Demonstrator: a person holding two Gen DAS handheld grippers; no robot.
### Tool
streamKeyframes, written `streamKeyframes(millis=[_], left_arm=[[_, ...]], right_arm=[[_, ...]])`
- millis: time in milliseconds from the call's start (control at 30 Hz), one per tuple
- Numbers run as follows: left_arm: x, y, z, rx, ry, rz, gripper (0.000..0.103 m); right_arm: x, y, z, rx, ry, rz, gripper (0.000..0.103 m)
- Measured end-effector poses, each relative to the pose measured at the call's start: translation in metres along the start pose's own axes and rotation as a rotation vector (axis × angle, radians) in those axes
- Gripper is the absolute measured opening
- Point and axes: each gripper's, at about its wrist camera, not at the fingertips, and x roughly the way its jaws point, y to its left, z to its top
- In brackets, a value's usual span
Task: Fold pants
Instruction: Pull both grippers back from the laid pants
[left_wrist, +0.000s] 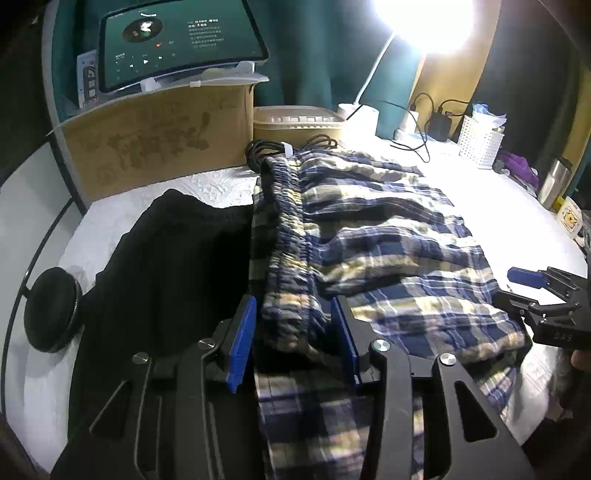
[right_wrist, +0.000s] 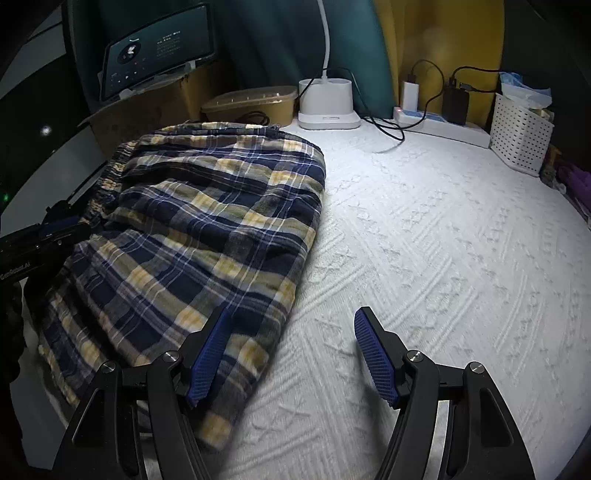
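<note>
Blue, yellow and white plaid pants (left_wrist: 388, 258) lie folded on a white textured cover (right_wrist: 443, 258); they also show in the right wrist view (right_wrist: 207, 229). My left gripper (left_wrist: 295, 332) has its blue pads on either side of the bunched elastic waistband (left_wrist: 288, 236), gripping it. It shows at the left edge of the right wrist view (right_wrist: 55, 229). My right gripper (right_wrist: 291, 354) is open and empty at the pants' right edge; its left finger (right_wrist: 210, 354) overlaps the fabric. It shows at the right in the left wrist view (left_wrist: 532, 291).
A black garment (left_wrist: 166, 277) lies left of the pants, with a round black case (left_wrist: 51, 310) beside it. At the back stand a cardboard box (left_wrist: 159, 144) with a tablet (left_wrist: 177, 40), a lidded container (right_wrist: 251, 101), a lamp base (right_wrist: 327, 105), chargers with cables (right_wrist: 424, 110), and a white basket (right_wrist: 521, 133).
</note>
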Motion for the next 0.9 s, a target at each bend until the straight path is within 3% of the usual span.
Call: streamKeyframes(millis=[900], left_arm=[[-0.049, -0.069, -0.020, 0.068, -0.056, -0.068, 0.044]], right_arm=[[-0.084, -0.028, -0.049, 0.056, -0.111, -0.051, 0.070]])
